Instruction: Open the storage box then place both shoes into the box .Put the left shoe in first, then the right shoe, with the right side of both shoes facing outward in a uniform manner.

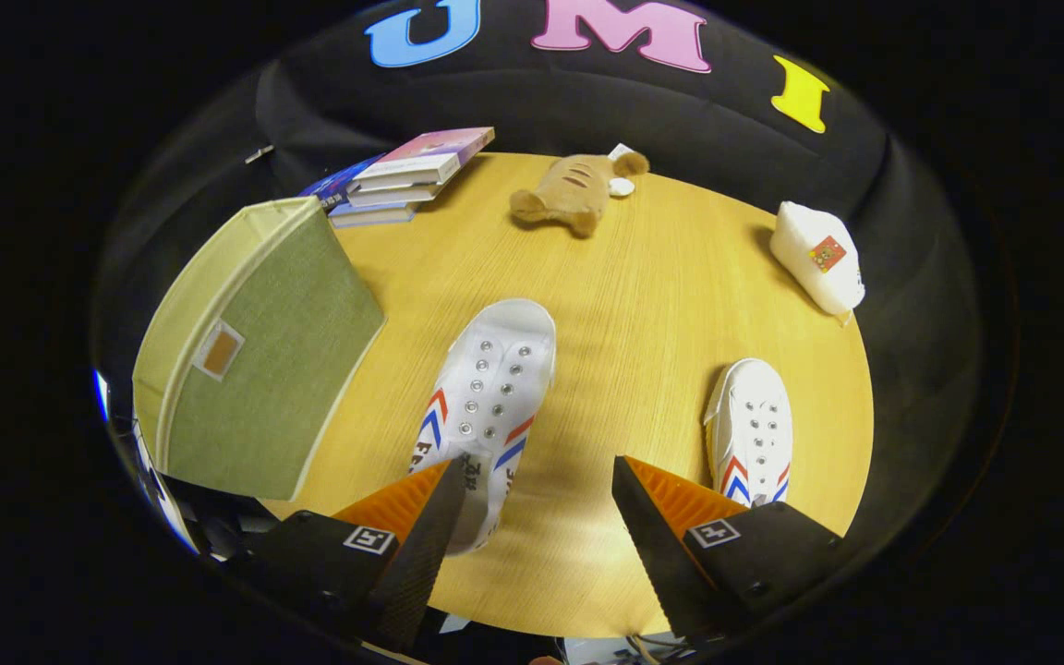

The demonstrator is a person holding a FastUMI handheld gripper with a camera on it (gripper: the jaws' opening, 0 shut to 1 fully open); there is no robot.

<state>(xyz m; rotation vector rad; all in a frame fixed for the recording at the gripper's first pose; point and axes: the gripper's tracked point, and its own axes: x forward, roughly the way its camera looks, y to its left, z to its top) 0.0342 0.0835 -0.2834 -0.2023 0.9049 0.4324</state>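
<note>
1. Storage box [259,356], green fabric with cream trim and a small tan patch on its face, stands on the left part of the round wooden bench [643,277], its lid closed as far as can be seen.
2. Just right of the box lies a white canvas shoe [486,397] with red and blue chevrons on its sides and metal eyelets, toe pointing away from the claw; its heel end runs under the tip of the left finger.
3. A second white shoe [752,432] with the same chevrons lies well apart from the first, near the bench's right edge, just beyond the right finger, toe also pointing away.
4. The claw [537,503] hangs above the near edge of the bench with its two fingers spread wide and nothing between them but bare wood; it has hold of nothing.
5. The left finger [421,545] overlaps the heel of the nearer shoe in the view; whether it touches the shoe cannot be told.
6. Beyond the box, at the far left of the bench, sits a stack of books [407,175], tilted over the edge.
7. A brown plush toy [574,194] lies at the far side of the bench, near the middle.
8. A white pouch [818,257] with a small coloured sticker rests at the far right edge, well apart from both shoes.
</note>
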